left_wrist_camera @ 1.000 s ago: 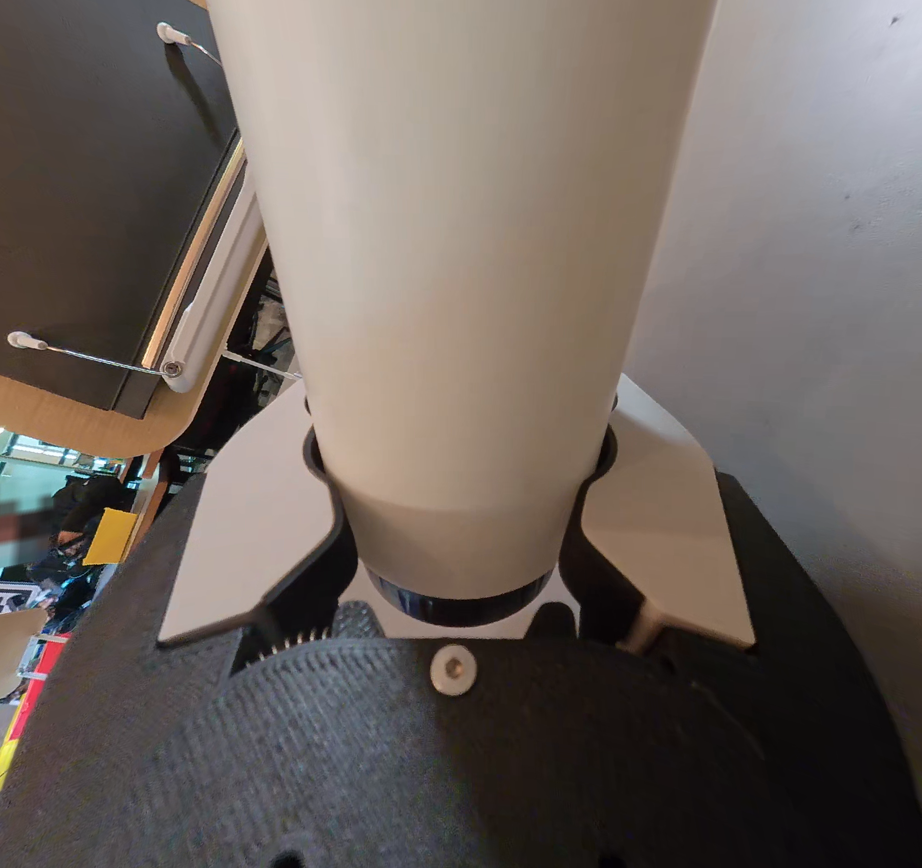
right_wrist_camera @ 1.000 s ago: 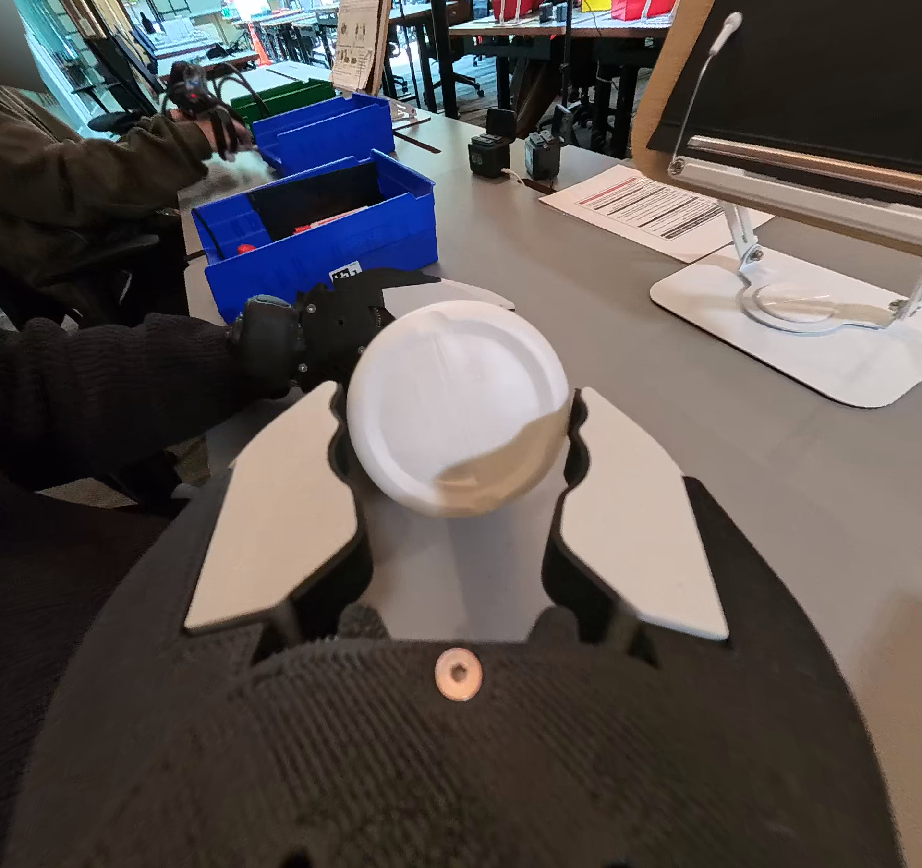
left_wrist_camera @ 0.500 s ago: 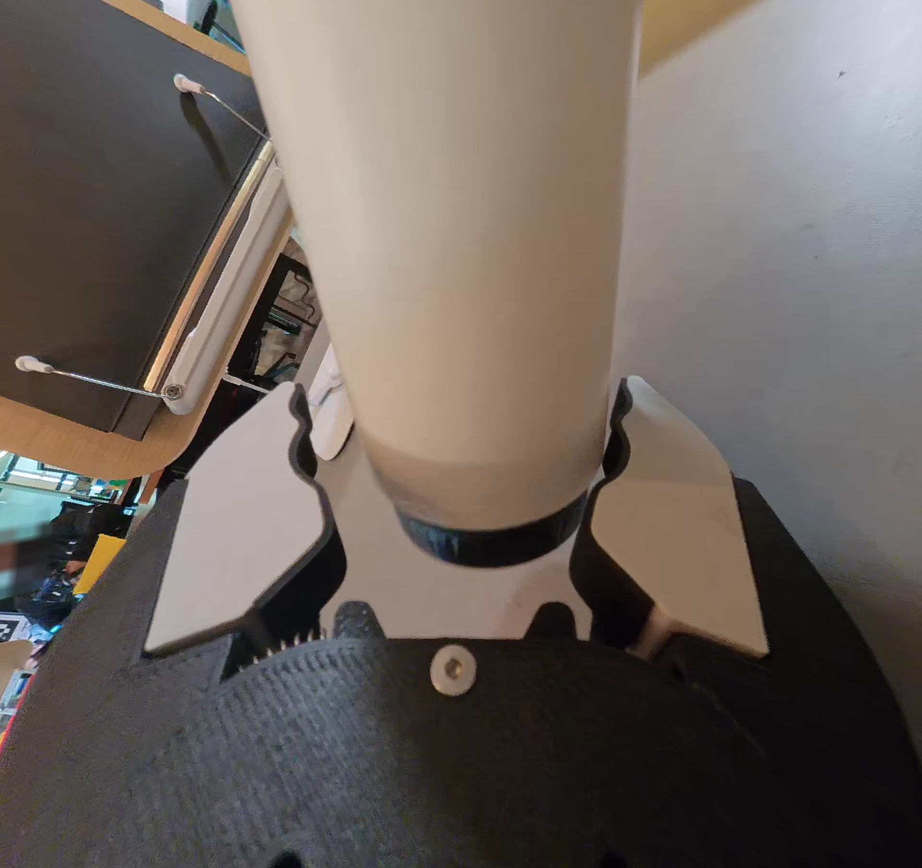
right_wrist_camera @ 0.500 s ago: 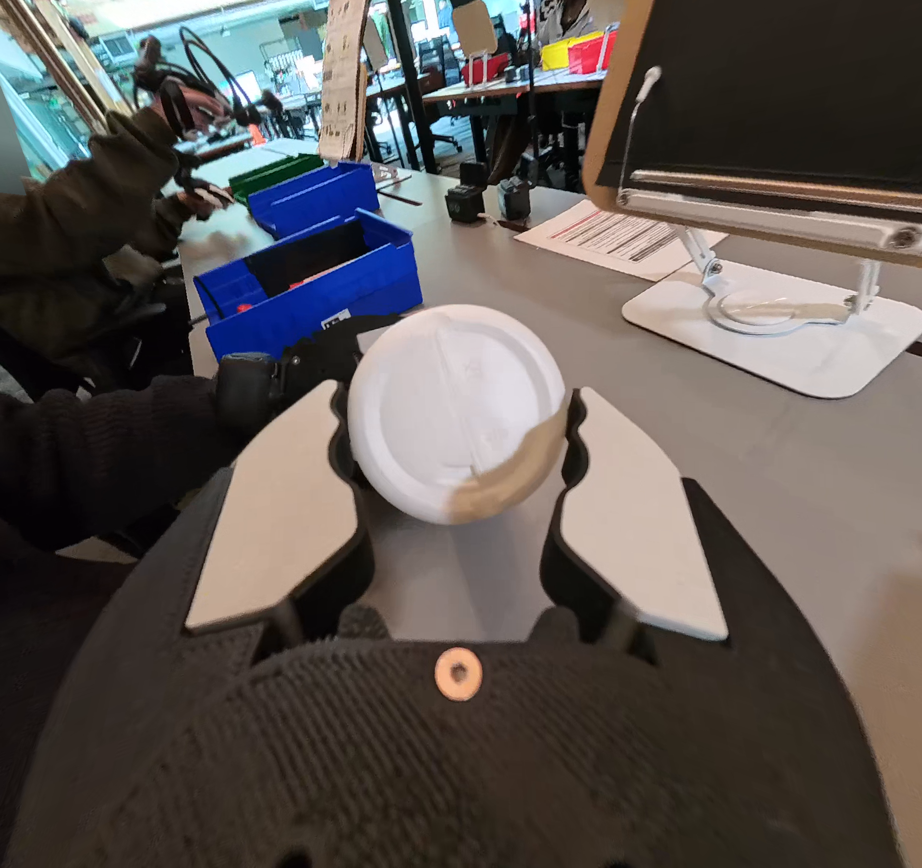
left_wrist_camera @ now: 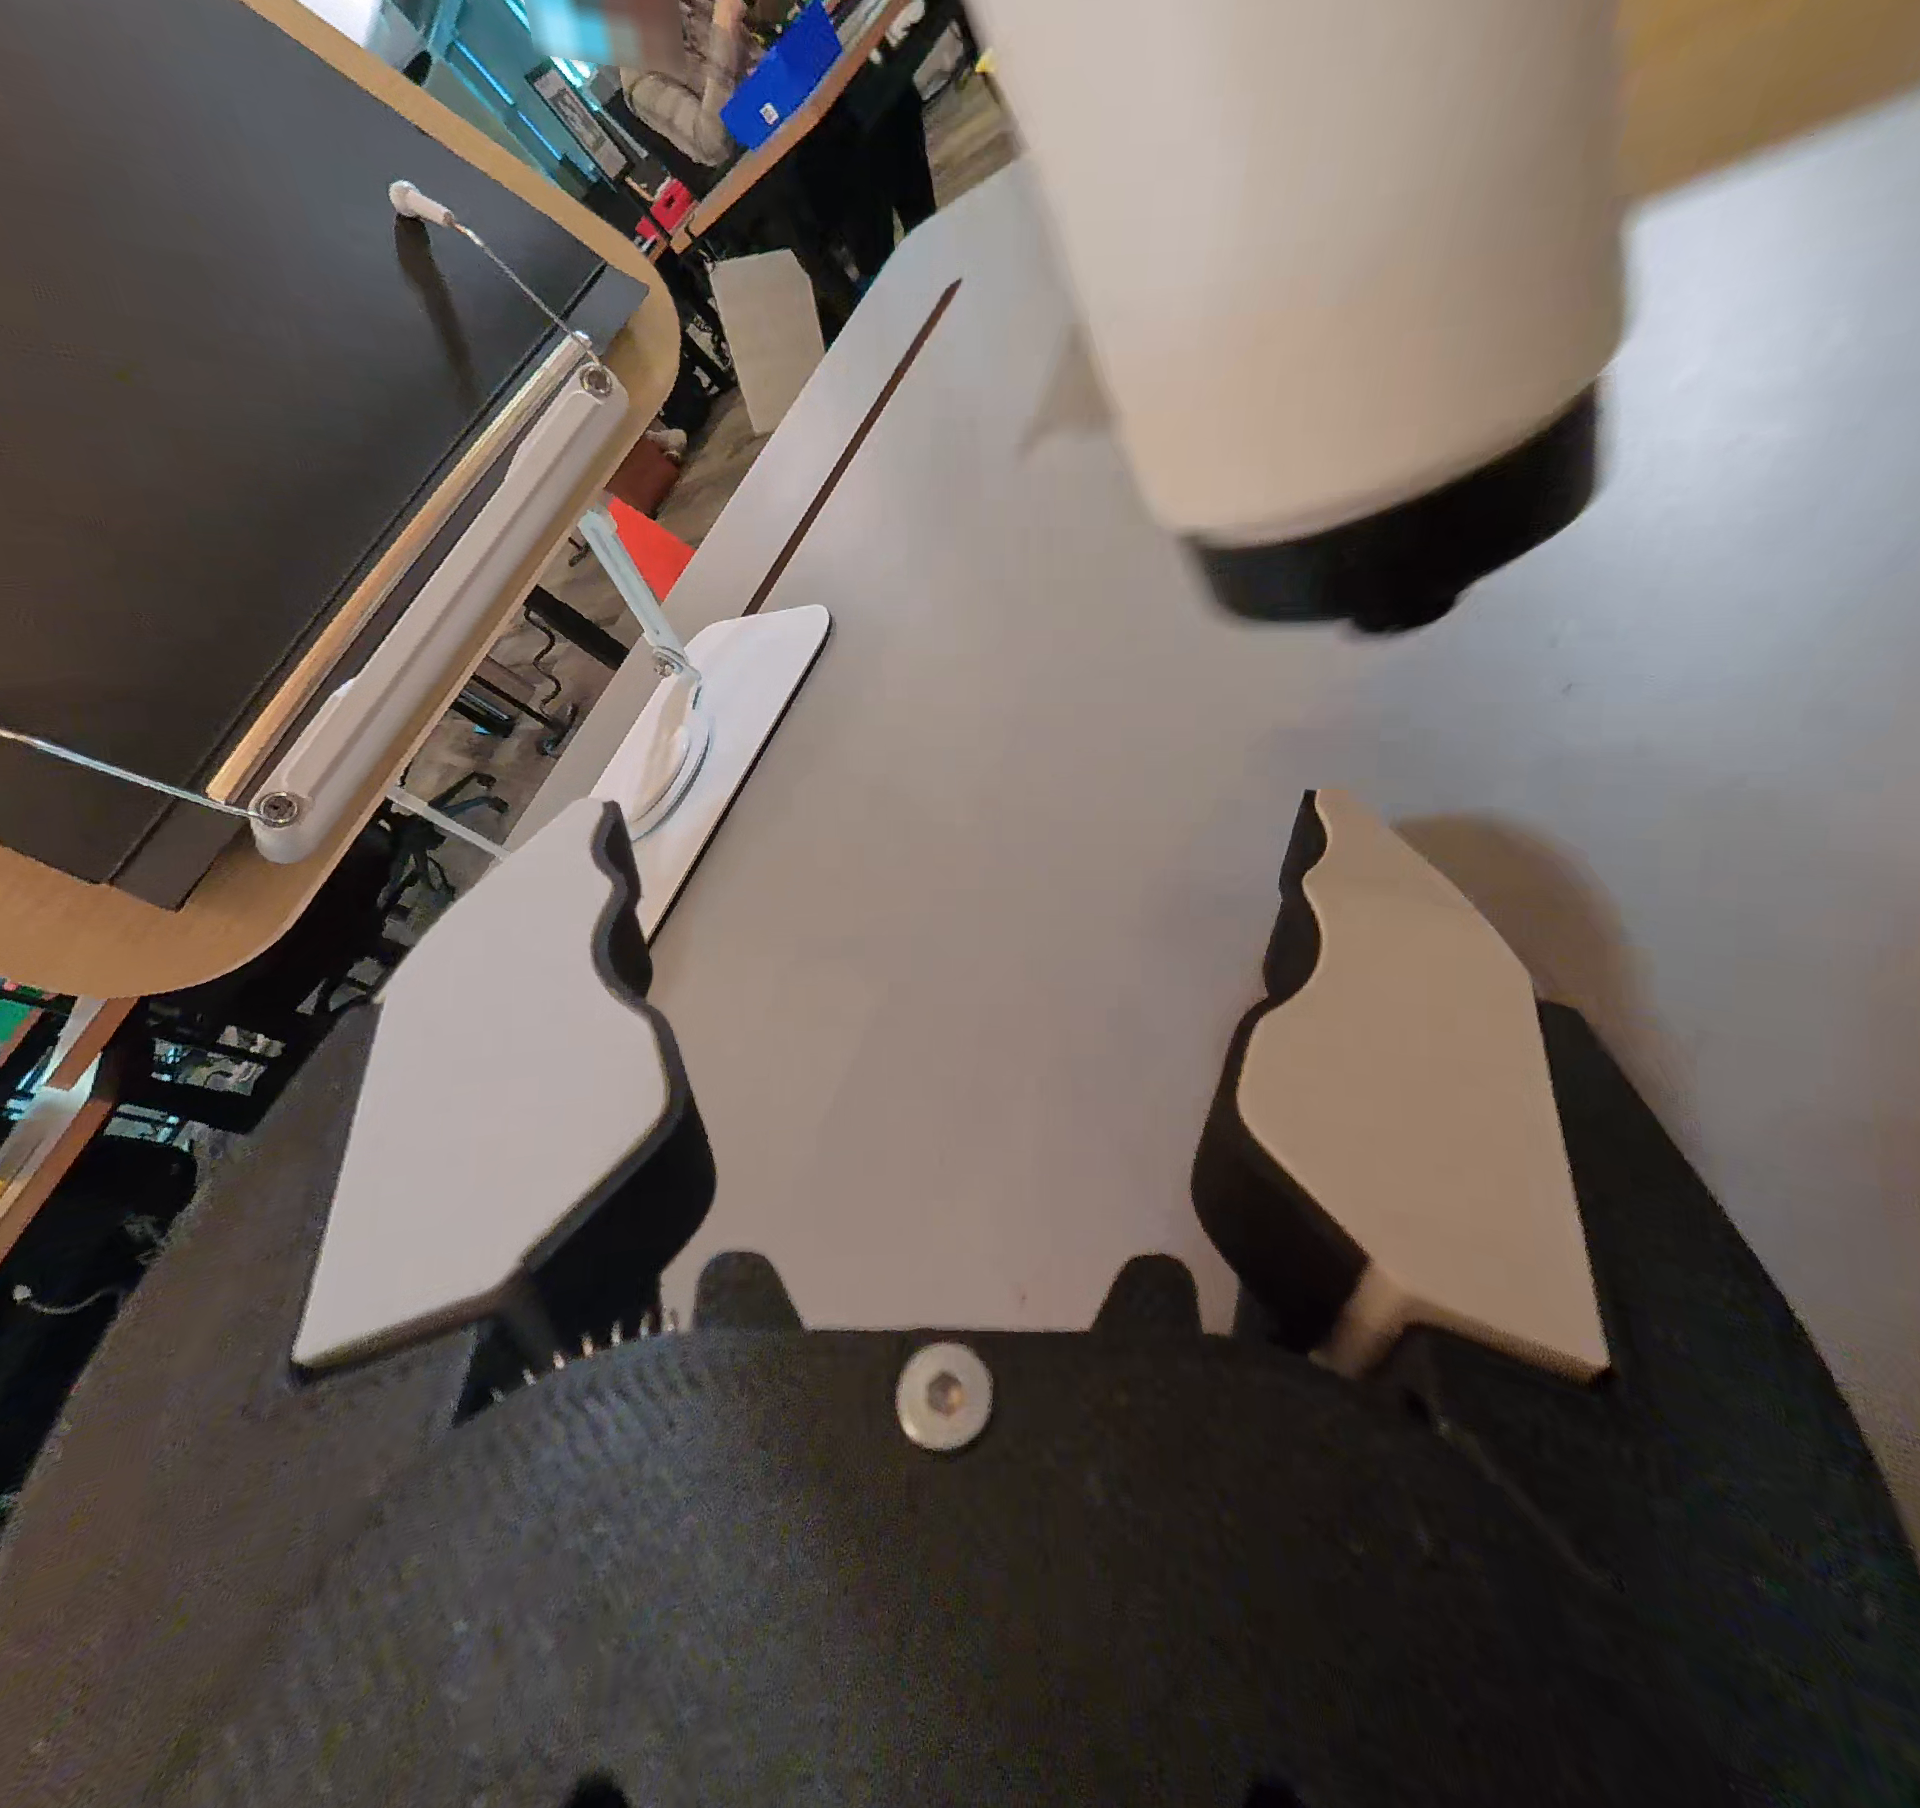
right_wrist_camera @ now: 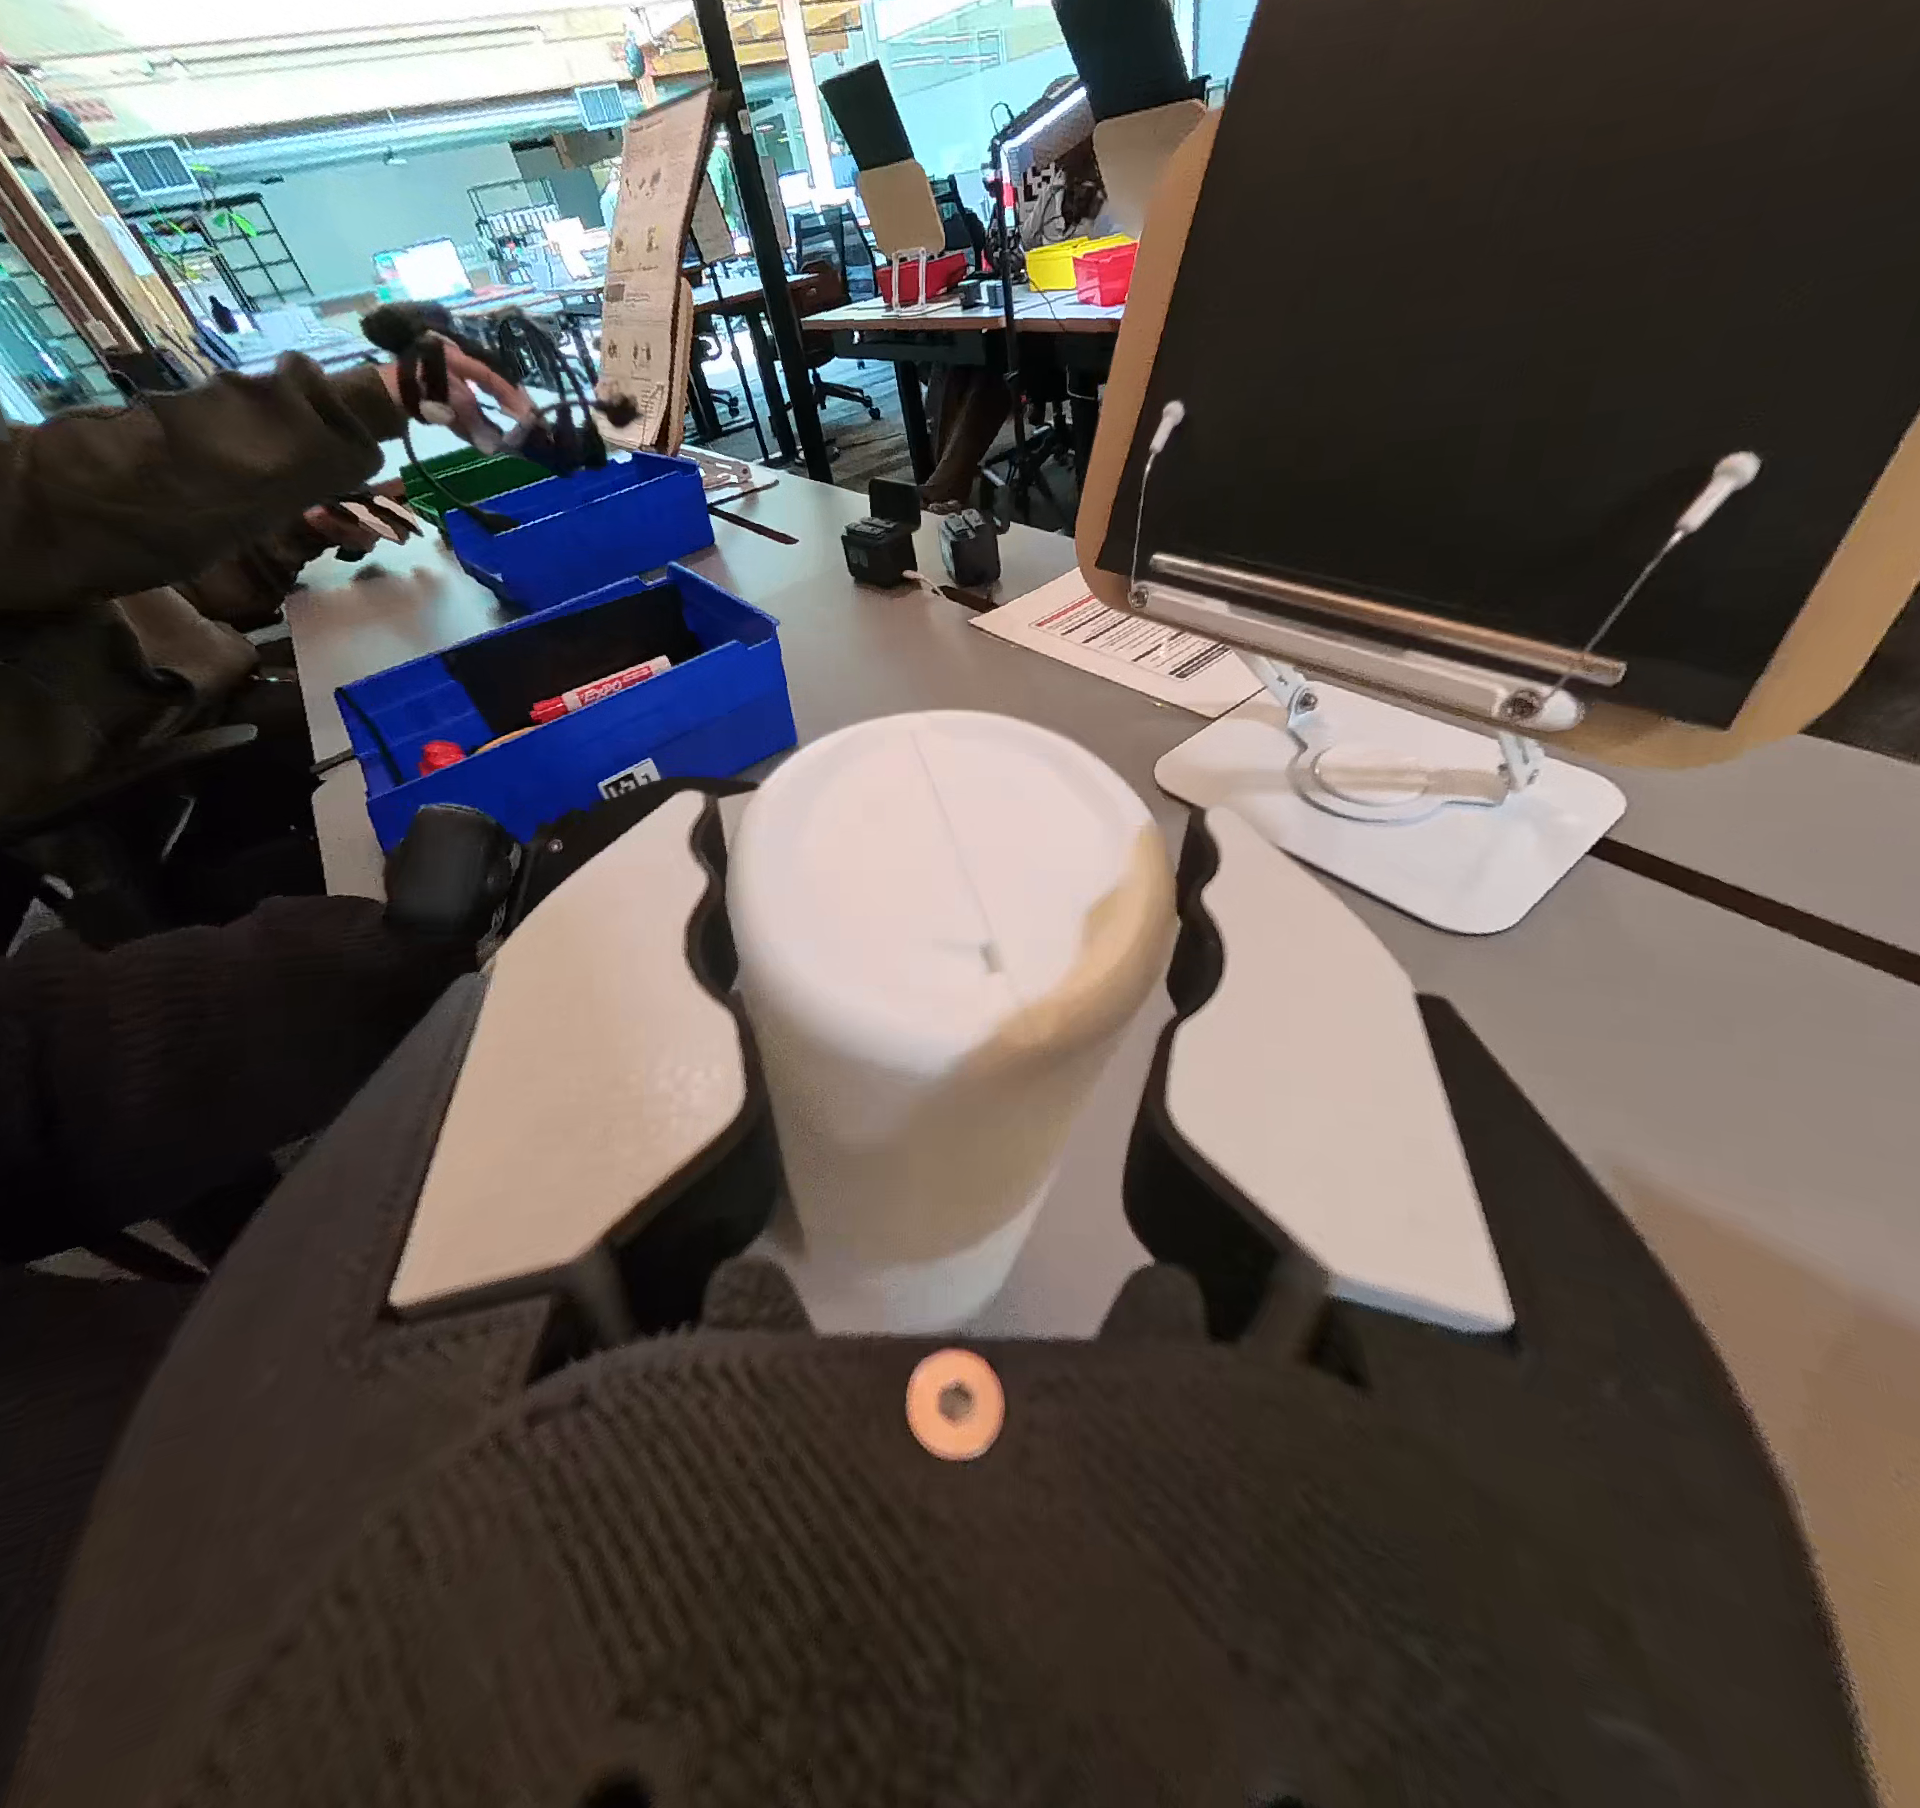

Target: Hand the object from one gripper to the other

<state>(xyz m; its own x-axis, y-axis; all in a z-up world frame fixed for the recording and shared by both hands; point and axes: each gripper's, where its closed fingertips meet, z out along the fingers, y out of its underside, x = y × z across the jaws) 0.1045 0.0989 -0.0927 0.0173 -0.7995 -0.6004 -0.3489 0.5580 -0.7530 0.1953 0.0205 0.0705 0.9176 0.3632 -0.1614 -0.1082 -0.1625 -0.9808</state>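
Observation:
The object is a white cylindrical bottle (right_wrist_camera: 935,937) with a black end (left_wrist_camera: 1403,553). My right gripper (right_wrist_camera: 951,823) is shut on it, its fingers pressing both sides of the bottle's white end. In the left wrist view the bottle (left_wrist_camera: 1299,200) hangs at the upper right, above the table and apart from my left gripper (left_wrist_camera: 956,823), which is open and empty with its jaws wide apart. In the right wrist view the left gripper's black body (right_wrist_camera: 457,875) shows behind the bottle at left, held by a dark-sleeved arm.
A black board on a white stand (right_wrist_camera: 1403,823) stands on the grey table (right_wrist_camera: 1714,1083) at the right; it also shows in the left wrist view (left_wrist_camera: 208,408). Blue bins (right_wrist_camera: 582,709), a printed sheet (right_wrist_camera: 1122,636) and another person's arm (right_wrist_camera: 187,480) lie at the left. My right fingertips sit around 20 cm from my left ones.
My left gripper has opened, let go of the bottle's black end and drawn back. The bottle now sits only in my right gripper, which has lifted and tilted it.

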